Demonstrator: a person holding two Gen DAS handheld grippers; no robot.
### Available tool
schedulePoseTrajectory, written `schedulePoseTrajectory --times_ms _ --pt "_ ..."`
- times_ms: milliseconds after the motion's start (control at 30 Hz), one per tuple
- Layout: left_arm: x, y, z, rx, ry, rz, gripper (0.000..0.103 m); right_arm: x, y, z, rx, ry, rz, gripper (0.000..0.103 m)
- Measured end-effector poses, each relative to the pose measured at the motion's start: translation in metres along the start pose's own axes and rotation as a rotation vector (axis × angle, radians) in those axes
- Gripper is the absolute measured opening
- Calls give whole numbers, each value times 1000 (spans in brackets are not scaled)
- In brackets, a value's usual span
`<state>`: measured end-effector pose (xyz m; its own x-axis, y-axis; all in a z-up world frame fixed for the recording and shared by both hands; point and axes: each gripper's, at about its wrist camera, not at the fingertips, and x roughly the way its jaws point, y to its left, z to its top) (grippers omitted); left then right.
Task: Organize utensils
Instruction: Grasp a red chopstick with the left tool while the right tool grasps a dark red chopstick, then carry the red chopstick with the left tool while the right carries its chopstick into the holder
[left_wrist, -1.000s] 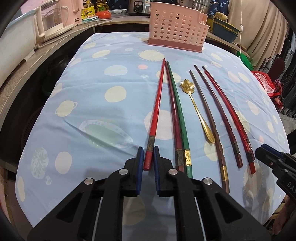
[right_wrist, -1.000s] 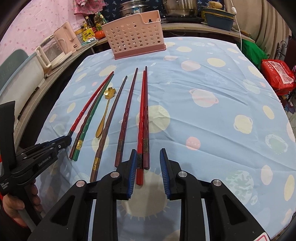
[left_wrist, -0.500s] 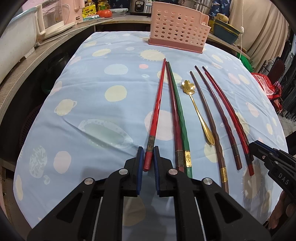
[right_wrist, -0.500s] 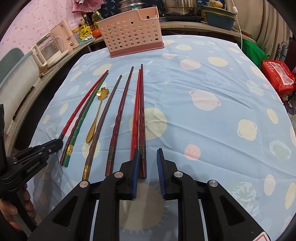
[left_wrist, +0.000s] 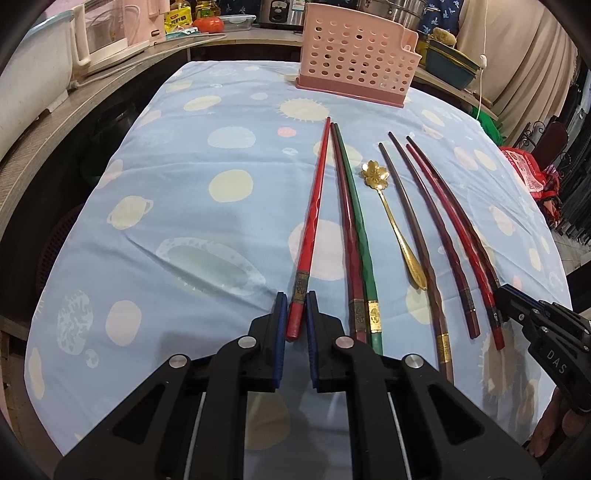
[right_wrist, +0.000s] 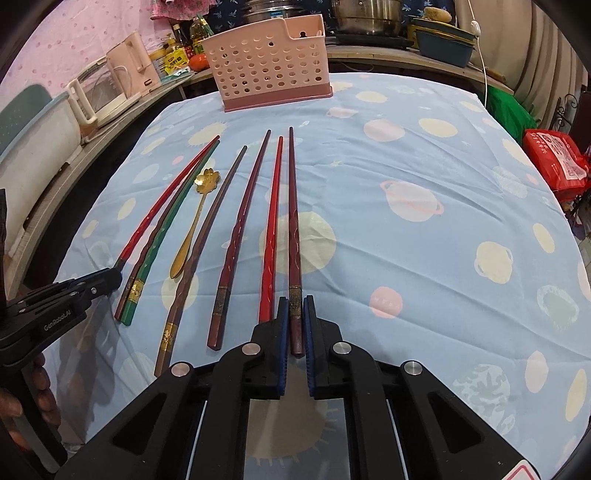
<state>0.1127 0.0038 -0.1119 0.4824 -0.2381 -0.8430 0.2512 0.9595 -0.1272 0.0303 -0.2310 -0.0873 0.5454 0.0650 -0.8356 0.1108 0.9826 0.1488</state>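
Gripping, left: the left gripper (left_wrist: 294, 314), black with ribbed blue pads, is clamped on the butt of the bright red lacquered chopstick (left_wrist: 312, 225), a slim tapered stick with a brass band, leftmost in the row.
Gripping, right: the right gripper (right_wrist: 295, 317) has just been closing; its blue pads now press on the butt of the dark maroon faceted chopstick (right_wrist: 293, 221), rightmost in the row, just beside a bright red one (right_wrist: 271, 229).
Row between: a maroon chopstick (left_wrist: 345, 221) and a green chopstick (left_wrist: 358, 229) lie touching side by side; next come the gold metal spoon with a flower-shaped bowl (left_wrist: 391, 218), a brown wavy chopstick (left_wrist: 417, 236) and a dark red chopstick (left_wrist: 436, 236). All lie flat, tips pointing away.
Surface: a light blue cloth (right_wrist: 424, 240) printed with pale planets and suns, lightly creased.
Container: the pink plastic perforated utensil holder (right_wrist: 267, 64) stands upright at the cloth's far end, well apart from the sticks; its contents cannot be made out.
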Motion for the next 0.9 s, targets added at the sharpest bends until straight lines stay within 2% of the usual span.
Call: schedulePoseTrajectory --times_ms 433,900 --pt "-24 2 -6 -22 -16 -27 7 -39 -11 -1 45 -69 30 7" --pt "-93 1 11 -34 -147 -64 7 -110 -10 18 58 -231 83 7"
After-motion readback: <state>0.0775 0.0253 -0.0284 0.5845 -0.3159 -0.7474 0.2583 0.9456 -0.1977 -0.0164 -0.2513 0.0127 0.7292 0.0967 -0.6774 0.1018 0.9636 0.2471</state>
